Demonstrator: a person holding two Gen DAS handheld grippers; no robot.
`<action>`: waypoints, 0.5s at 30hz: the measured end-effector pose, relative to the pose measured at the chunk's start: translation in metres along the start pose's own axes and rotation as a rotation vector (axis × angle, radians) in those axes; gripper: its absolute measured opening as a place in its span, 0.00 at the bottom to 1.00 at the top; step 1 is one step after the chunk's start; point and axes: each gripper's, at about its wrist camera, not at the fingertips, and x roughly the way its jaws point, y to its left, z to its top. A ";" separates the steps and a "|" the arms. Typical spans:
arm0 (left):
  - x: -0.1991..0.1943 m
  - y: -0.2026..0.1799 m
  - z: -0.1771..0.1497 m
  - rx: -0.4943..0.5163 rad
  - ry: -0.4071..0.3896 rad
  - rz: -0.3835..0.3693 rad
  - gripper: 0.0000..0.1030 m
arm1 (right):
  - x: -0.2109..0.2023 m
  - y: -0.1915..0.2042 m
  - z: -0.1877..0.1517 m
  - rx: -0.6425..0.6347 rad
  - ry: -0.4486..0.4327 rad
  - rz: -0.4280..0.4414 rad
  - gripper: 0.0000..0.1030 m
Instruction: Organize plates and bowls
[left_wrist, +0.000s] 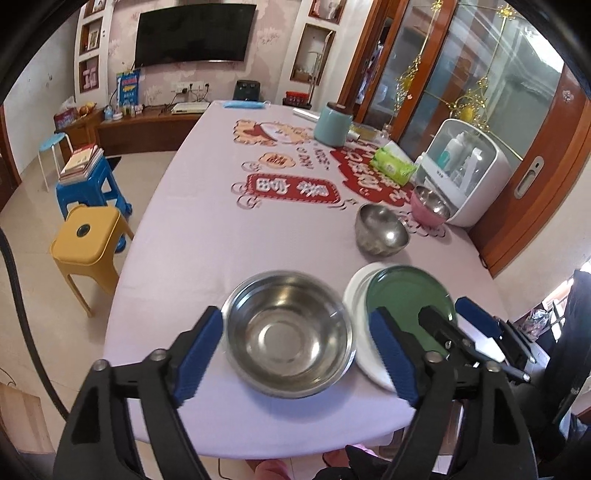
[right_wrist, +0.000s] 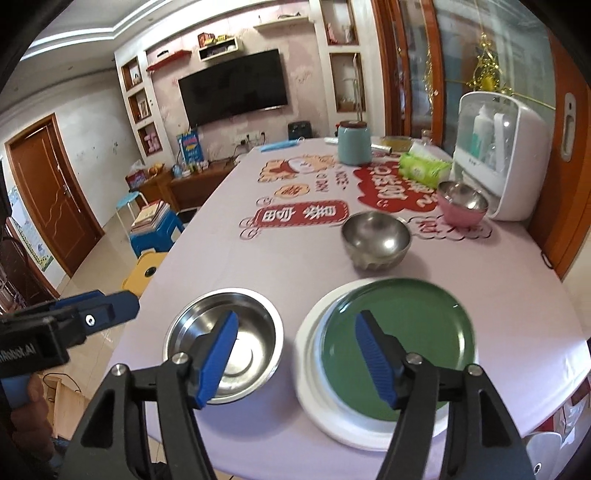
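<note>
2 plates (right_wrist: 399, 343), 4 bowls (left_wrist: 290, 332)

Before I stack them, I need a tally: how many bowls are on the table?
3 bowls: a wide steel bowl near the front edge, a rounder steel bowl mid-table, and a pink bowl by the white cabinet, perhaps holding another.

Bright, even daylight, glare on the glass cabinet doors (left_wrist: 480, 92), slight motion blur, strong fisheye bending at edges.

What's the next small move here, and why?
Probably bring the left gripper down onto the near steel bowl. Both grippers are open and empty, the green plate already sits on the white plate, and the bowls stand separate.
</note>
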 end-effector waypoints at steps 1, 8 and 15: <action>-0.001 -0.006 0.002 0.001 -0.005 -0.006 0.84 | -0.003 -0.006 0.001 0.000 -0.010 -0.002 0.68; 0.005 -0.053 0.012 0.019 -0.039 -0.015 0.89 | -0.010 -0.049 0.013 -0.003 -0.046 0.005 0.81; 0.025 -0.103 0.025 0.002 -0.035 0.007 0.90 | -0.002 -0.099 0.028 -0.022 -0.014 0.022 0.88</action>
